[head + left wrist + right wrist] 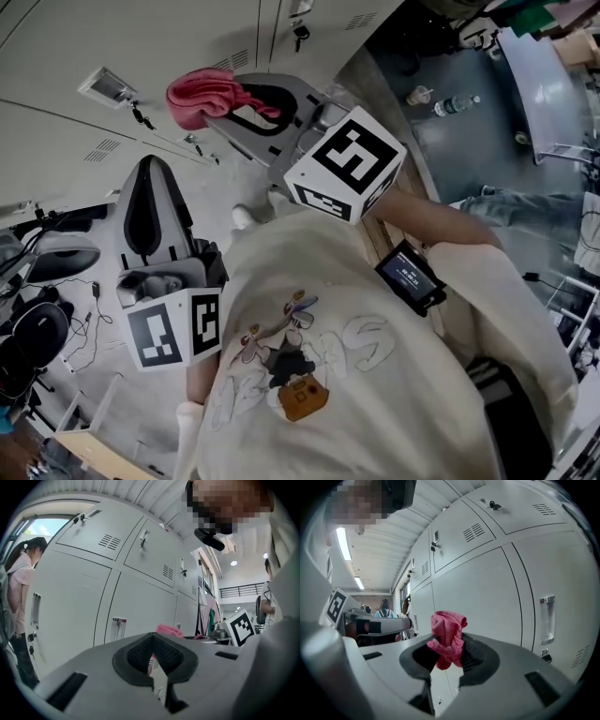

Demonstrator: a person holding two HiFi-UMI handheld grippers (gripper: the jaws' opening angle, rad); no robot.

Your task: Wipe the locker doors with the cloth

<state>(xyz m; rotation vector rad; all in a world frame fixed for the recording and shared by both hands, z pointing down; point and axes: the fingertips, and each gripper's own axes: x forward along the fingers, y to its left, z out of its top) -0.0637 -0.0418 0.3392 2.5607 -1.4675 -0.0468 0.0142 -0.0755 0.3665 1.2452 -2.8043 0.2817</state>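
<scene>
A crumpled pink cloth is pinched in my right gripper, which is shut on it and held up close to the grey locker doors. In the right gripper view the cloth bunches up out of the jaws of the right gripper, in front of a tall locker door. My left gripper is lower and to the left, shut with nothing in it. In the left gripper view, its pads meet at the left gripper, facing the locker doors. The pink cloth shows just beyond.
A person in a pink top stands at the lockers' far left. Door handles and keyed locks stick out from the doors. Cables and headsets lie on the floor at left. Bottles stand on the floor at right.
</scene>
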